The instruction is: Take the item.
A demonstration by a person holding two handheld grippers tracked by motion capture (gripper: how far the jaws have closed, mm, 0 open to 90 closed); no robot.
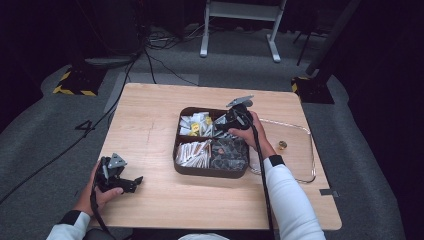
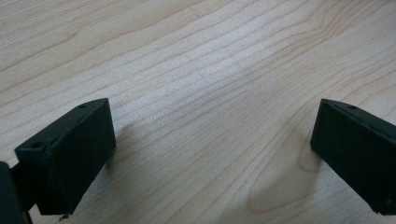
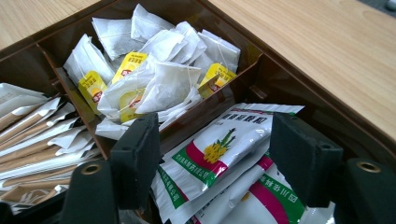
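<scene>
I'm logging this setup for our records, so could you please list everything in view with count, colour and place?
Table: one, light wood, centre of the high view.
Divided tray: one, dark brown, four compartments, mid-table.
Tea bags: a heap, white with yellow tags, one far compartment.
Sachets: several, white with green and pink print, compartment under the right gripper.
Stick packets: many, white and tan, compartment beside the tea bags.
Clear tray: one, transparent, right of the divided tray.
Small round object: one, gold-brown, in the clear tray.
Left gripper: black, open, on bare table near left.
Right gripper: black, open astride a sachet.
</scene>
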